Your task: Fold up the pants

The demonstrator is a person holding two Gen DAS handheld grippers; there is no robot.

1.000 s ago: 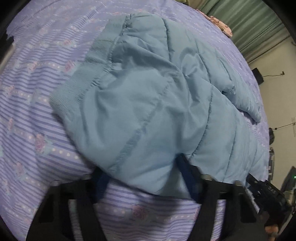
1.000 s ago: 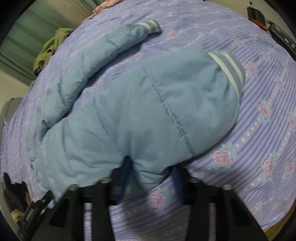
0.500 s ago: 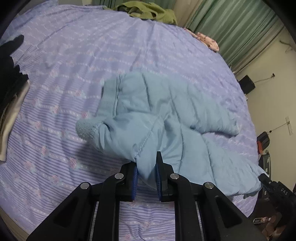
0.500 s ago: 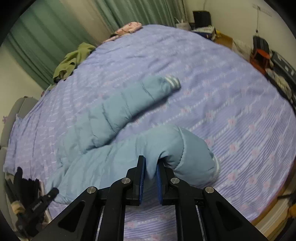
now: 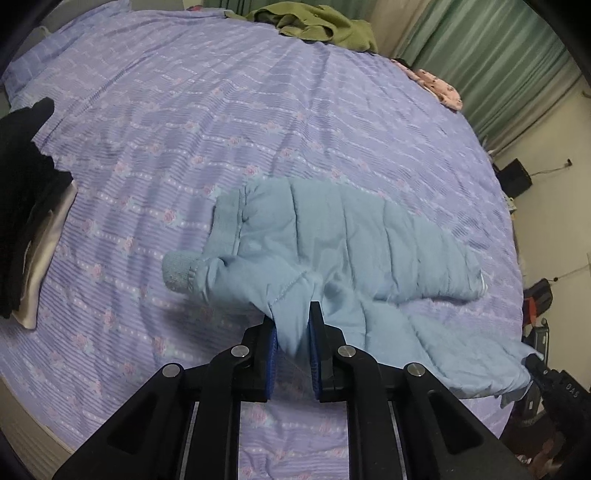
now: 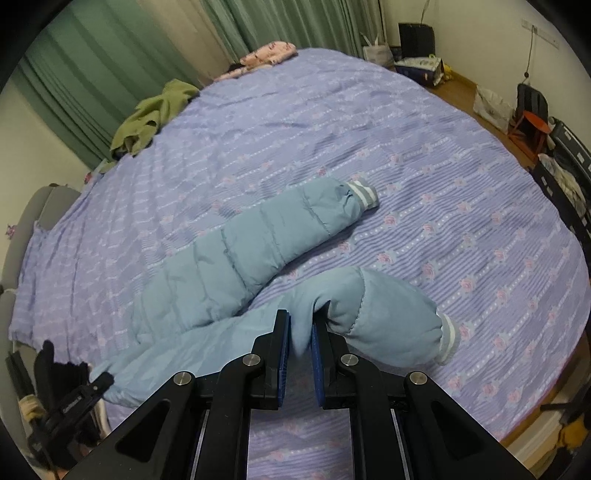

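Observation:
Light blue quilted pants (image 5: pixel 343 243) lie on a purple striped bedspread (image 5: pixel 221 110). My left gripper (image 5: pixel 293 321) is shut on a pinch of the pants near the ribbed waistband (image 5: pixel 177 271). In the right wrist view the pants (image 6: pixel 240 254) stretch toward the back, one leg ending in a striped cuff (image 6: pixel 364 194). My right gripper (image 6: pixel 301 319) is shut on the near leg, a short way from its cuff (image 6: pixel 448 338). Both grippers hold the fabric lifted a little off the bed.
A green garment (image 5: pixel 321 26) and a pink one (image 5: pixel 439 86) lie at the far edge of the bed. Black and pale clothes (image 5: pixel 26 206) sit at the left edge. Green curtains (image 6: pixel 110 70), bags and a red stool (image 6: pixel 532 125) stand around the bed.
Both grippers went from open around the fabric to shut on it. Both then pulled back and up, so the pants look smaller and more of the bed shows.

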